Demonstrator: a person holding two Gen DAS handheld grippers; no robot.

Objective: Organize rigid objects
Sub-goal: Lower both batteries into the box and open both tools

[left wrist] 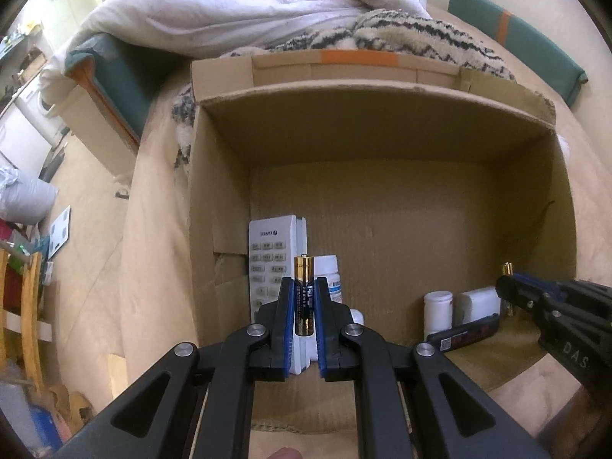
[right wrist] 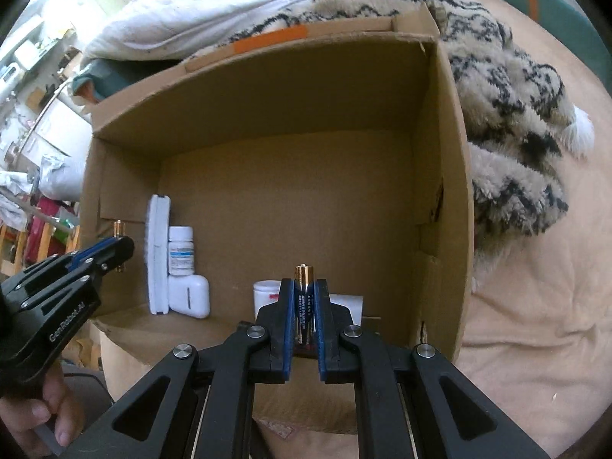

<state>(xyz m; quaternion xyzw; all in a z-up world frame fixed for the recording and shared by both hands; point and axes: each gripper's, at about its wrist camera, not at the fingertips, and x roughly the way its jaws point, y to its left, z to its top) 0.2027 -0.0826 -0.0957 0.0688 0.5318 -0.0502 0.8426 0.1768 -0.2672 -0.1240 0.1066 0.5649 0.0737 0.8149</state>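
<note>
My left gripper [left wrist: 304,287] is shut on a gold-and-black battery [left wrist: 303,267], held upright over the near left of an open cardboard box [left wrist: 382,114]. My right gripper [right wrist: 304,287] is shut on a second battery [right wrist: 304,273], held upright over the box's near edge. Each gripper shows in the other view: the right gripper [left wrist: 508,287] at right and the left gripper [right wrist: 118,246] at left. On the box floor stand a white remote [left wrist: 267,256], a white pill bottle [right wrist: 181,246], a white earbud case [right wrist: 189,296], a white jar [left wrist: 438,308] and a black device [left wrist: 464,332].
The box [right wrist: 267,88] rests on a tan sheet [right wrist: 535,306]. A striped fleece blanket [right wrist: 508,114] lies against its far and right sides, a white duvet [left wrist: 248,4] behind it. Floor and clutter [left wrist: 38,248] are at the left.
</note>
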